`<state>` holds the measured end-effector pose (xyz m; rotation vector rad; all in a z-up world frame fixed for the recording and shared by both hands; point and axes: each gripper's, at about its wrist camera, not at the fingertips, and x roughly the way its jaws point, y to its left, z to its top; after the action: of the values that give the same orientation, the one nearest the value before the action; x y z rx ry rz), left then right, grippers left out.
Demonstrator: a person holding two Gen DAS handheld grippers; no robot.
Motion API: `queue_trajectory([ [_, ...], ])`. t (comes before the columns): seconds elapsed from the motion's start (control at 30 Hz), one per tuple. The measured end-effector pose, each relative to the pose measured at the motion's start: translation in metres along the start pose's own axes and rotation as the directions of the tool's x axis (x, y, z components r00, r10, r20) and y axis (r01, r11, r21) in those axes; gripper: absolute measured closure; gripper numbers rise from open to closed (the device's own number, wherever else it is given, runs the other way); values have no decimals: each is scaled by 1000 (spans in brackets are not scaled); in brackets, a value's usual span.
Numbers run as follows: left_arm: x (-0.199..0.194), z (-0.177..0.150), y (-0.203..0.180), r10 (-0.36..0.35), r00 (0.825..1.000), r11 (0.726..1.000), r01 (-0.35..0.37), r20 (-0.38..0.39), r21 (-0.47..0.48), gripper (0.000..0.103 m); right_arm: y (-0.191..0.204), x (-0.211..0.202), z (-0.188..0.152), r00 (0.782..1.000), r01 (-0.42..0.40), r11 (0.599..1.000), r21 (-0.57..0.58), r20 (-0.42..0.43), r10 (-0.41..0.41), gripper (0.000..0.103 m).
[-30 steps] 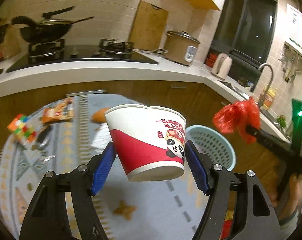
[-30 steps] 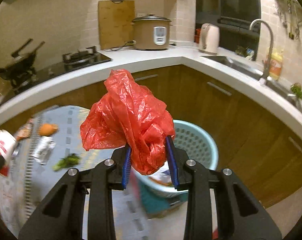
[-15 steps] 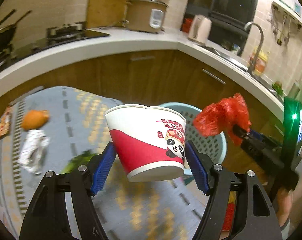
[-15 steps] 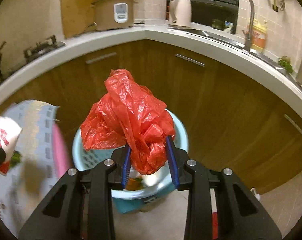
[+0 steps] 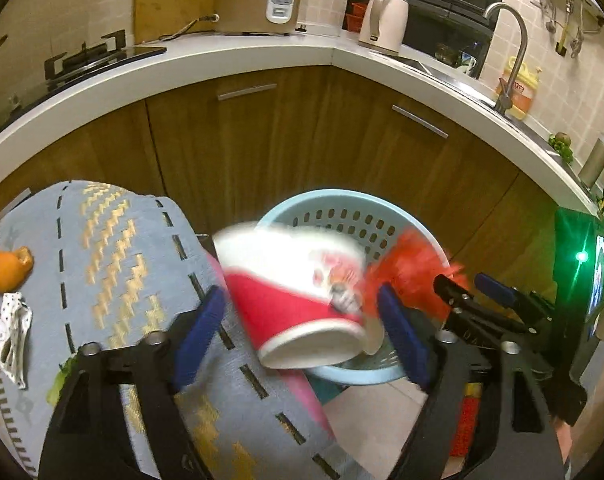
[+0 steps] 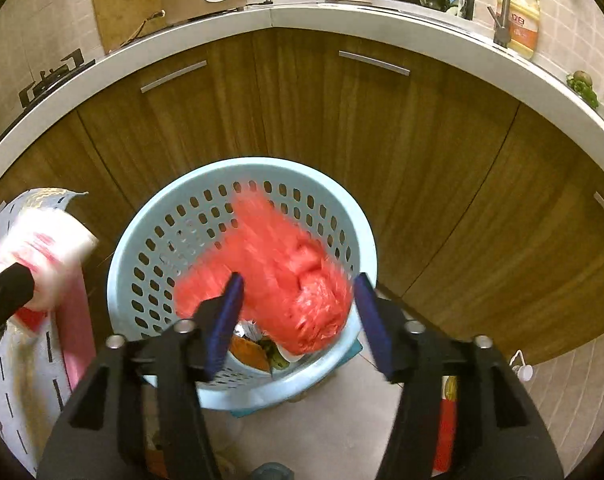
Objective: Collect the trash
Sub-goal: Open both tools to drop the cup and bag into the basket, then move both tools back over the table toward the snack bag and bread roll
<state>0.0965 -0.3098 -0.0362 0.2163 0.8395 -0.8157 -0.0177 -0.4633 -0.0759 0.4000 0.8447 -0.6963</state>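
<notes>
Now my crumpled red plastic bag [image 6: 286,280] and red-and-white paper cup [image 5: 298,296] blur loose over the perforated light-blue basket [image 6: 150,240]; half a second ago both grippers clamped them, and now my left gripper [image 5: 302,332] and right gripper [image 6: 298,316] are opening.

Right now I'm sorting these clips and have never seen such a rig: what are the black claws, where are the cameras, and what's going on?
Each black claw is a two-finger gripper that a person holds, with a fisheye camera looking along its fingers. One picture is from the left gripper, the other from the right gripper. Both hang over a blue basket on the kitchen floor. Both sets of jaws are opening: a blurred cup sits loose between the left fingers, and a red bag drops between the right ones. On the patterned table lie an orange peel and a crumpled wrapper.
</notes>
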Motion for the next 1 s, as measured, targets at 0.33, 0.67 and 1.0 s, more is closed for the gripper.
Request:
queue_trajectory([
  [0.33,-27,-5,27,4,999,998,-1,54,-58,20,-11,-11,0,1000,-19,999,36,20,18,47],
  [0.67,-84,-21,50,40,988,996,-27,146,-88,20,14,-63,2,989,-87,996,-5,121,87,47],
  [1.0,-143,-51,113,132,969,976,-91,207,-197,20,86,-116,-7,955,-211,969,-126,185,232,47],
])
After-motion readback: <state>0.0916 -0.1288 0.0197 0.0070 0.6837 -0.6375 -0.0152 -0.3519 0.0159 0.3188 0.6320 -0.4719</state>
